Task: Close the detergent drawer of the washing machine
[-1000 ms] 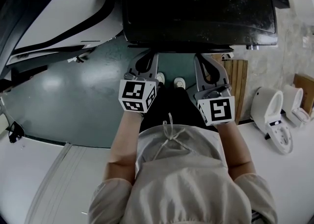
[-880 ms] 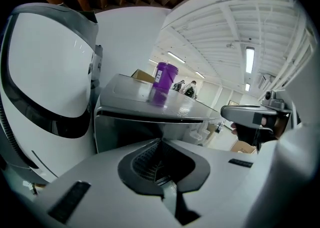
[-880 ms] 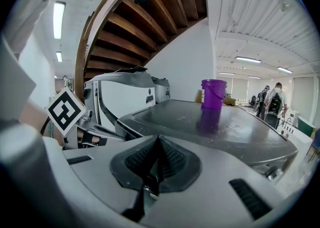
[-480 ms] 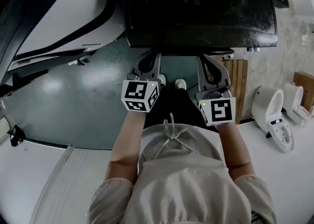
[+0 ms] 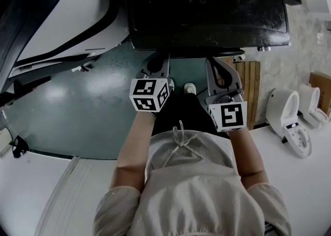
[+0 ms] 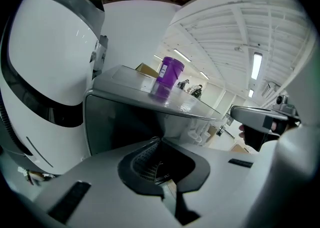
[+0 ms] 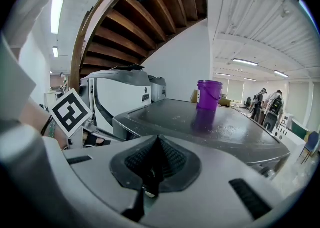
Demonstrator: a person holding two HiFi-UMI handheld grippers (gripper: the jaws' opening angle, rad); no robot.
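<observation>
1. Head view: the washing machine (image 5: pixel 207 7) fills the upper edge with its dark, speckled top. Its detergent drawer cannot be made out in any view.
2. Two grippers point toward it, the left gripper (image 5: pixel 156 65) and the right gripper (image 5: pixel 221 73), with their tips near the front edge of that top.
3. Each gripper carries one marker cube (image 5: pixel 150 94) printed with black-and-white square codes.
4. Left gripper view: the jaws are pressed together with nothing between them. Right gripper view: the jaws are likewise together and empty.
5. One purple bucket (image 7: pixel 209 94) stands on the machine's top. Its label is too small to read.
6. Two white toilets (image 5: pixel 283 116) stand side by side at the right of the head view.
</observation>
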